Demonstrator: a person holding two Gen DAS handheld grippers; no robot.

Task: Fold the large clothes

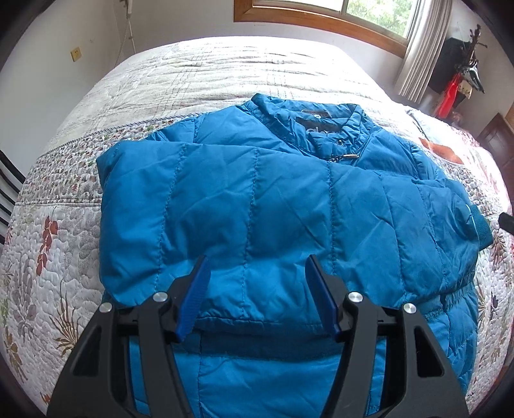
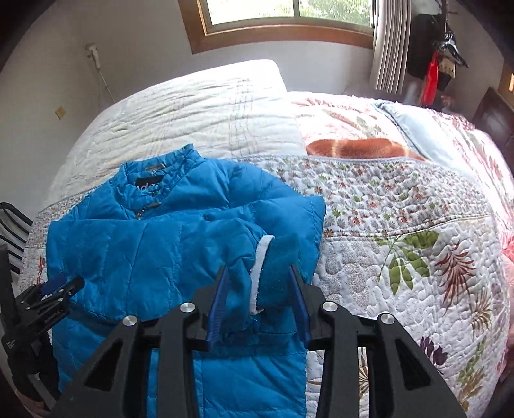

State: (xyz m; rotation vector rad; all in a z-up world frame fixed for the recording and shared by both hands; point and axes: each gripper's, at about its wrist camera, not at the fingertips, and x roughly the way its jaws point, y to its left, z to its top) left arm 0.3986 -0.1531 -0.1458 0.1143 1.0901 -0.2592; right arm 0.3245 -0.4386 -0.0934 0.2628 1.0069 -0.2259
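The bed [image 1: 225,74], under a floral quilt [image 2: 401,225], fills both views and serves as the folding surface, presumably because it is broad and soft enough to take a bulky garment; a white cover lies over its far part, beneath the window [image 2: 282,13]. On the near left part of the bed lies the blue padded jacket [image 1: 257,199], collar [image 1: 321,119] toward the far side and hem toward the near edge; both sleeves appear folded across the front, one [image 1: 273,180] running from the left shoulder across to the right, so by my reading the fold is partly done and the body has yet to be doubled over. The left gripper [image 1: 257,279] hovers over the near middle of the jacket, jaws spread wide with nothing between them but fabric lying below; the placing suggests it is ready to press or pinch the lower body. The right gripper [image 2: 260,289] sits at the jacket's right side, jaws apart and straddling the sleeve cuff [image 2: 276,267], whose white lining edge shows; whether the pads touch the cuff I cannot tell, though they do not look clamped on it. No containers are visible; a dark piece of furniture [image 2: 498,119] stands at the far right, its contents not readable.
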